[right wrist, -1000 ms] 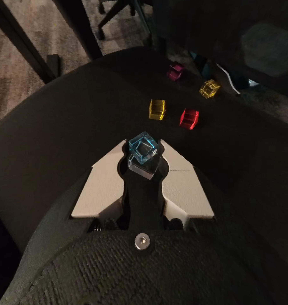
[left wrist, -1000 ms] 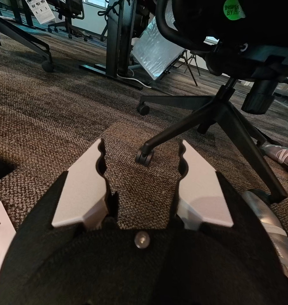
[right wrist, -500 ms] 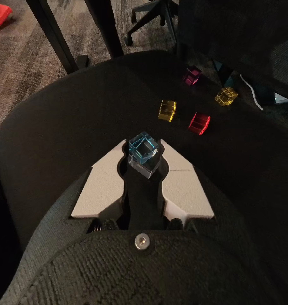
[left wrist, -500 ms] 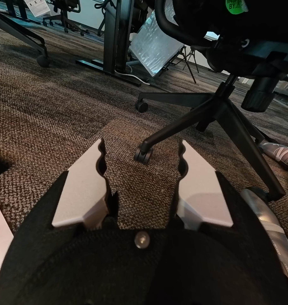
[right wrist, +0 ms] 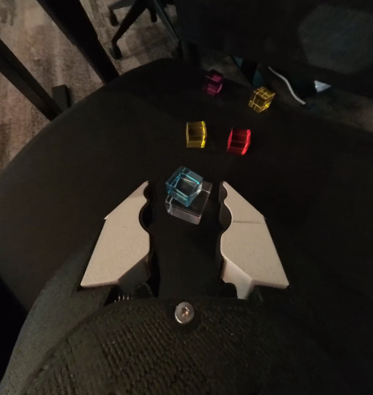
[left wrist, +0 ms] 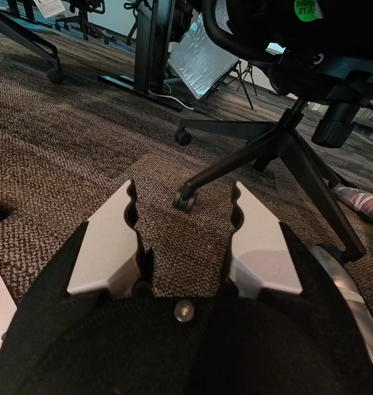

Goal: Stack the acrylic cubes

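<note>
Four coloured cubes (right wrist: 196, 134) beyond open right tongs (right wrist: 184, 186)

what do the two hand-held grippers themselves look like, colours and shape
Both match. The left hand-held gripper and right hand-held gripper each have two pale grey, wedge-shaped fingers with wavy, scalloped black inner edges, set in a black, textured body. A silver screw sits at the centre of each body. No cables or sleeves show.
</note>
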Motion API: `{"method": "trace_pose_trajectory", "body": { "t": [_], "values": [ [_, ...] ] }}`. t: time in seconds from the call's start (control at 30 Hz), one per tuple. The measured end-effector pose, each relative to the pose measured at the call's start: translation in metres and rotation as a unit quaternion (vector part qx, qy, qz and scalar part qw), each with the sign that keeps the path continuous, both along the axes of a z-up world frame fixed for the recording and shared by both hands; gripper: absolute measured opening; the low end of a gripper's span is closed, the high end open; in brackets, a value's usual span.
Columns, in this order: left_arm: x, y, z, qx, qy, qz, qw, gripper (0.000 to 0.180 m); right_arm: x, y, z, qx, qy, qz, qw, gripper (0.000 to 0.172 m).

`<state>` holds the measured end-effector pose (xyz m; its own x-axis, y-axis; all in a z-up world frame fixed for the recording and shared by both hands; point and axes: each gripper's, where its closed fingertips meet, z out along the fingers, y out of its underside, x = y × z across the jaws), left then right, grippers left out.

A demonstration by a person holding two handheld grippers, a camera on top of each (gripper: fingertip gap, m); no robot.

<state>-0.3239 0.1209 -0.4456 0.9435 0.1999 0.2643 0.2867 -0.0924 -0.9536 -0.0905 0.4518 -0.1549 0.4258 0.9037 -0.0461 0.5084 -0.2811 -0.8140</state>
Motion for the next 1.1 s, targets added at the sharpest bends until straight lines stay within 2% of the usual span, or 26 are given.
{"method": "trace_pose_trajectory", "body": {
  "t": [0.1,0.17,0.2,0.27,0.33,0.37,0.43,0.5,0.57,0.63,0.73,0.87,0.97,1.1],
  "values": [
    [0.003,0.0,0.008,0.009,0.018,-0.003,1.0,0.089,-0.003,-0.002,-0.008,0.009,-0.006,-0.03,0.999,0.067],
    [0.016,0.002,0.037,0.045,0.048,-0.016,0.998,0.089,-0.003,0.002,-0.009,0.037,-0.009,-0.054,0.998,0.061],
    [0.029,0.004,0.066,0.079,0.066,-0.034,0.994,0.087,-0.003,0.003,-0.009,0.046,-0.007,-0.059,0.997,0.054],
    [0.067,0.011,0.148,0.167,0.102,-0.088,0.977,0.08,-0.004,0.002,-0.007,0.065,0.003,-0.06,0.996,0.033],
    [0.105,0.021,0.236,0.236,0.142,-0.141,0.951,0.075,-0.003,0.003,-0.004,0.079,0.013,-0.058,0.995,0.028],
    [0.126,0.032,0.273,0.247,0.159,-0.178,0.939,0.073,-0.002,0.004,-0.004,0.087,0.018,-0.056,0.994,0.028],
    [0.166,0.068,0.322,0.213,0.179,-0.267,0.923,0.068,0.001,0.007,-0.003,0.099,0.033,-0.05,0.993,0.028],
    [0.197,0.117,0.344,0.143,0.188,-0.342,0.91,0.068,0.004,0.01,0.001,0.105,0.06,-0.043,0.992,0.028],
    [0.213,0.176,0.343,0.049,0.198,-0.368,0.907,0.071,0.01,0.016,0.003,0.098,0.089,-0.051,0.99,0.027],
    [0.22,0.229,0.327,-0.04,0.202,-0.374,0.904,0.073,0.014,0.019,0.006,0.083,0.12,-0.055,0.988,0.027],
    [0.236,0.278,0.294,-0.127,0.216,-0.398,0.882,0.071,0.02,0.019,0.016,0.099,0.142,-0.053,0.983,0.027],
    [0.242,0.311,0.258,-0.207,0.224,-0.415,0.857,0.071,0.032,0.016,0.018,0.115,0.137,-0.037,0.983,0.027],
    [0.244,0.326,0.26,-0.204,0.228,-0.423,0.853,0.058,0.04,0.007,0.023,0.127,0.149,-0.001,0.981,0.027],
    [0.254,0.33,0.244,-0.243,0.21,-0.472,0.821,0.059,0.041,-0.006,0.027,0.143,0.15,0.063,0.976,0.027]
  ]
}}
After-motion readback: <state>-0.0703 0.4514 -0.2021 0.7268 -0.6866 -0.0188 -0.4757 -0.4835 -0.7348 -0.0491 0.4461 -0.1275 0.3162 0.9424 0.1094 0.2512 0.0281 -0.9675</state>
